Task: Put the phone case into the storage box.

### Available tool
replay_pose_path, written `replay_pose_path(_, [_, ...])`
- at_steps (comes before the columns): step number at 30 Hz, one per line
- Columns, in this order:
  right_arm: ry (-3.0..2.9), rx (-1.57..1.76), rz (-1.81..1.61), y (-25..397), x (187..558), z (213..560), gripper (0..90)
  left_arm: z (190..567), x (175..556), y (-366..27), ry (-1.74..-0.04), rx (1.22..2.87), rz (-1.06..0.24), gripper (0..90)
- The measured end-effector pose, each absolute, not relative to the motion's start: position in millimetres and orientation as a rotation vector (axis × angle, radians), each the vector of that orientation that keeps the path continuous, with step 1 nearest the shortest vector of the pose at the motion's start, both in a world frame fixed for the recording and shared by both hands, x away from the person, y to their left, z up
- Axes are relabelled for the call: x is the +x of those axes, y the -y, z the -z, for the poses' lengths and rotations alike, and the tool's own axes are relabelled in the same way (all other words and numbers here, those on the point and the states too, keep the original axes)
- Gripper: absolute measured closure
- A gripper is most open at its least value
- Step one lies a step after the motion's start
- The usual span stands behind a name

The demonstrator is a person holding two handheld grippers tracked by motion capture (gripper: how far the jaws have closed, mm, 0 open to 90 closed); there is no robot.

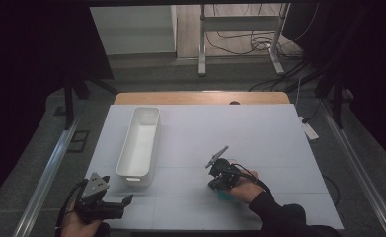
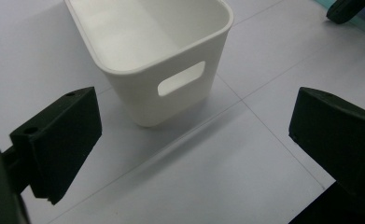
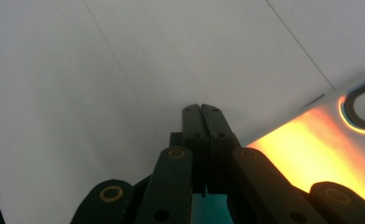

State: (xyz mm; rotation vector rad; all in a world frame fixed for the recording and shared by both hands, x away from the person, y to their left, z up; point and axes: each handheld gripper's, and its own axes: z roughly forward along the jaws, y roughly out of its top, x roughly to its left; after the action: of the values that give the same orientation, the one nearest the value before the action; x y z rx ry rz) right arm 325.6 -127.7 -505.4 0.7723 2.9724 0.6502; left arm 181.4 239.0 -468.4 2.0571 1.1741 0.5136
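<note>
right tool point(image 1: 214, 183) jaws pressed together, low on bench point(image 1: 259, 133) at teal item point(image 1: 223, 195), grip unclear | left tool point(image 1: 112, 206) wide open, idle, facing white bin point(image 2: 152, 56)

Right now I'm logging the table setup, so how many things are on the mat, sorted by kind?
White bins: 1, the long white bin with a handle slot.
Teal items: 1, a teal object under the right tongs; what it is cannot be told.
Tongs: 2, counting the left tongs.
Total: 4
</note>
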Motion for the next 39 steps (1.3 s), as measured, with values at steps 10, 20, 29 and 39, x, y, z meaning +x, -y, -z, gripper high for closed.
replay_pose_path(10, [-2.938, 0.860, -0.653, 157.0, 324.8, 503.8, 88.2, 468.6, 181.7, -238.6, -1.173, 2.059, -0.515, 3.1])
replay_pose_path(20, [-2.895, 0.949, -0.667, 185.0, 329.8, 502.5, 88.1, 468.7, 181.9, -238.2, -1.176, 2.054, -0.515, 3.1])
replay_pose_path(29, [-2.875, 0.955, -0.658, 192.2, 331.3, 502.1, 87.9, 468.7, 181.8, -238.1, -1.174, 2.054, -0.515, 3.1])
replay_pose_path(39, [-2.836, 0.934, -0.711, 192.3, 325.5, 490.4, 79.3, 468.6, 181.8, -238.2, -1.175, 2.053, -0.516, 3.1])
